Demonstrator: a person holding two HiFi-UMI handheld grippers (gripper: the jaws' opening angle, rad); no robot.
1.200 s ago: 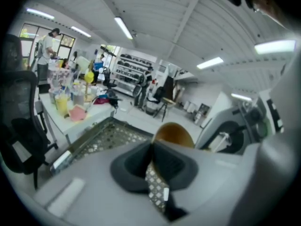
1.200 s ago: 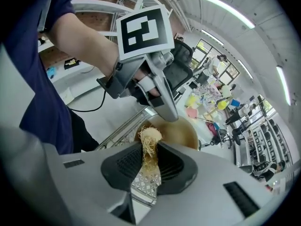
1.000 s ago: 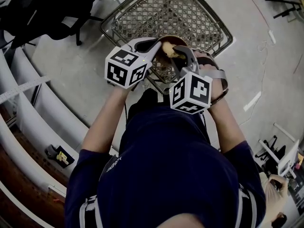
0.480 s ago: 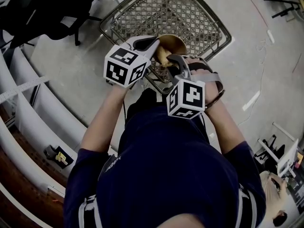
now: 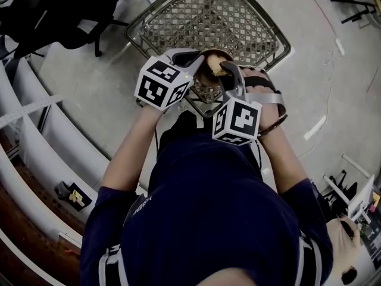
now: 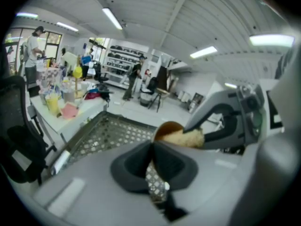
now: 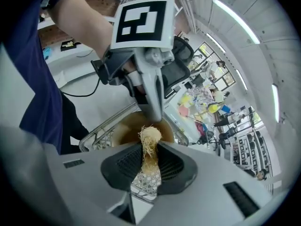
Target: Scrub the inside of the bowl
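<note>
A brown bowl is held over a wire mesh basket, tilted on its side. My left gripper is shut on the bowl's rim; in the left gripper view the bowl shows just past the closed jaws. My right gripper is shut on a pale fibrous scrubber. In the right gripper view the scrubber sticks out between the jaws and presses into the bowl's inside. The left gripper hangs right above it.
The basket's rim lies under both grippers. A black office chair stands at the back left and white shelf rails run along the left. A cluttered table and standing people are farther off.
The right gripper drew the scrubber back toward the person, uncovering more of the bowl, then pushed it forward into the bowl again. The left gripper shifted slightly right with the bowl.
</note>
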